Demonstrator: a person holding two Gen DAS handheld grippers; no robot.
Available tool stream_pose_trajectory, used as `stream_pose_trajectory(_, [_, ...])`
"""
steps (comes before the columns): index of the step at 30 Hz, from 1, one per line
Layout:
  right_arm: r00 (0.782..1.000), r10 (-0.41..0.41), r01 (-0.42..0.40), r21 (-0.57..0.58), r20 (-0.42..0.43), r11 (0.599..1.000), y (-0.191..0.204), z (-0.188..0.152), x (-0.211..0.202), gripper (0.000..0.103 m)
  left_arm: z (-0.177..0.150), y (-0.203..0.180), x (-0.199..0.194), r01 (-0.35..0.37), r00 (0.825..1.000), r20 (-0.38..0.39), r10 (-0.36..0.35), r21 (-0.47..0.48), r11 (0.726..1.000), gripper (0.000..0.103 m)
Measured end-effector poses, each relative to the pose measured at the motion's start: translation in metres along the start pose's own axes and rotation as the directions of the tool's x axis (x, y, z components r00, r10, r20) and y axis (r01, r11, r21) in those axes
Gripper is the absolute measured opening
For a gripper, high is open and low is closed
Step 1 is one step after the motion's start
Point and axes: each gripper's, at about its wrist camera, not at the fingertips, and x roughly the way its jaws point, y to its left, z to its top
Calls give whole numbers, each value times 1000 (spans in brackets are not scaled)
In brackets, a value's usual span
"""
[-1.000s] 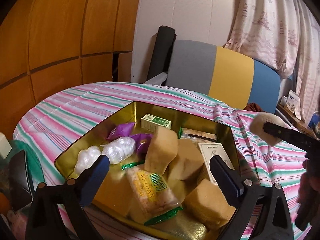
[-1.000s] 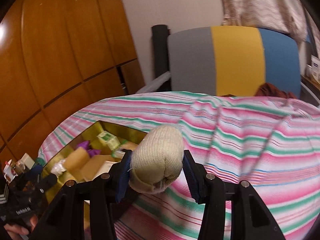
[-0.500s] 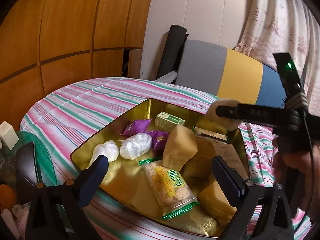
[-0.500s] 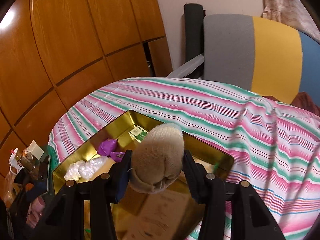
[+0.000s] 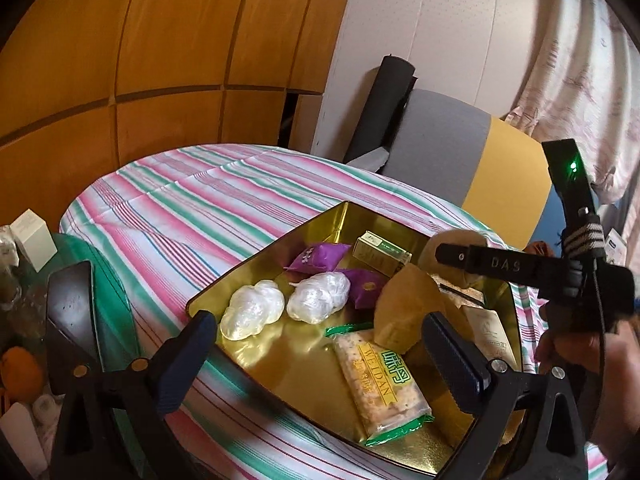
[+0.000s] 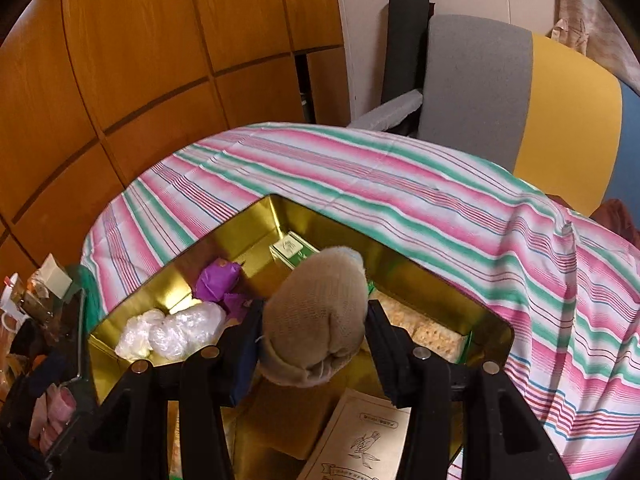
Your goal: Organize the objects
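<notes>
Over the gold tin (image 6: 280,216) now, the right gripper (image 6: 316,332) is clamped on a rolled beige sock (image 6: 320,312) that a second ago hung out over the striped tablecloth (image 6: 400,184), so I'd guess the drop into the tin comes next. Left gripper (image 5: 320,352) hangs wide and empty at the tin's near edge. Where the sock will land is hidden behind it, and the tin's near corner is cut off.

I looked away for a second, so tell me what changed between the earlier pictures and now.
The right claw, shut on the sock ball, carried it from over the striped cloth to above the gold tin. The left claw stayed open and empty at the tin's near edge, shifting only slightly. The tin's contents have not moved.
</notes>
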Motion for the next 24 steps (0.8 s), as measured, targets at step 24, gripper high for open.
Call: stream_pose_trajectory(24, [999, 37, -37, -6, -15, 999, 15, -10, -9, 51, 4, 5, -5, -43, 999, 11, 44, -22, 999, 103])
